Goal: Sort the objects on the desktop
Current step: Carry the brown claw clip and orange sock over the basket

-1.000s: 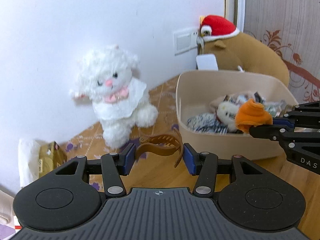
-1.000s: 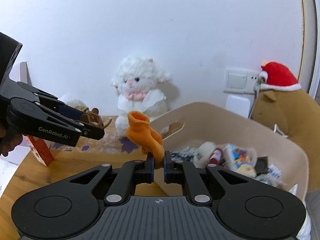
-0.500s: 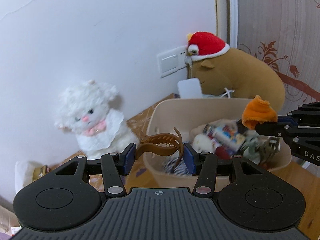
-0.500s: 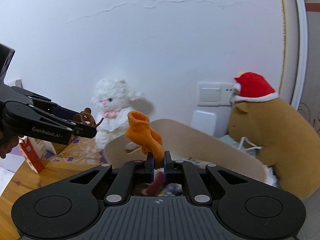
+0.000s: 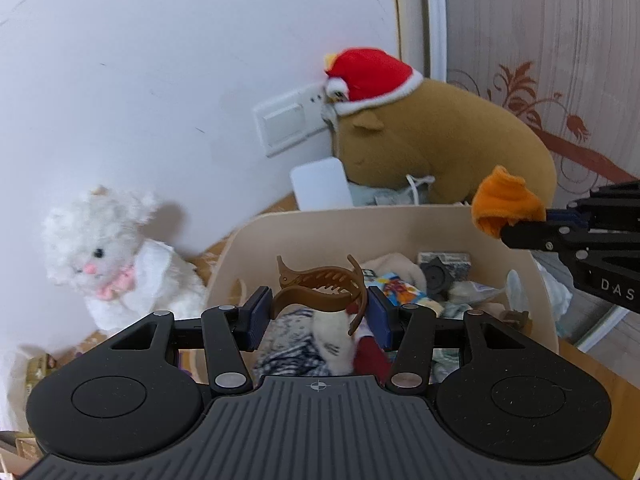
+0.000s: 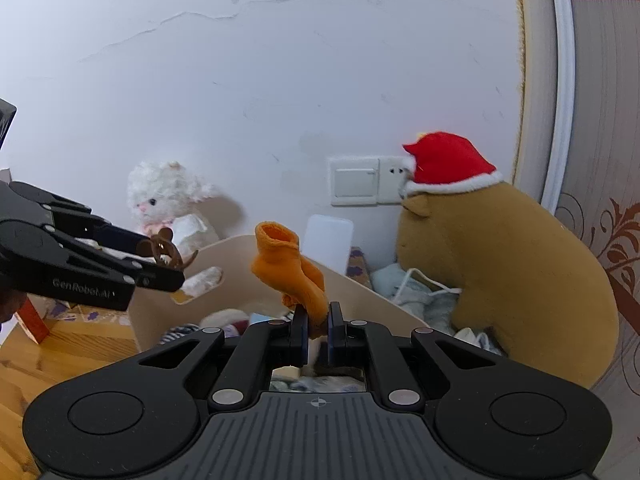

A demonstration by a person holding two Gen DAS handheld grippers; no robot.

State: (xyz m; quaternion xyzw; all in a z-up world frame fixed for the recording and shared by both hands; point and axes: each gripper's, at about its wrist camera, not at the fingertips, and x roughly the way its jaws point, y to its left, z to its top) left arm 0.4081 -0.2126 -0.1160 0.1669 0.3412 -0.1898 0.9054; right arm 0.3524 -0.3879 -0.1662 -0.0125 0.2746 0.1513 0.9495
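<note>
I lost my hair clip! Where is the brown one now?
The brown hair claw clip is held in the left gripper, above the beige bin of odds and ends, right of the white plush cat.

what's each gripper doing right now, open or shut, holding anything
Left gripper: shut on the brown hair clip, above the beige bin.
Right gripper: shut on the orange sock, also above the bin.

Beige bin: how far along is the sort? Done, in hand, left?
Done: the beige bin already holds a pile of small items. In hand: the left gripper grips a brown hair claw above the bin, and the right gripper pinches an orange sock over it; neither is released. Left: dropping both. A red box sits on the desk; whether it gets sorted I can't tell.
</note>
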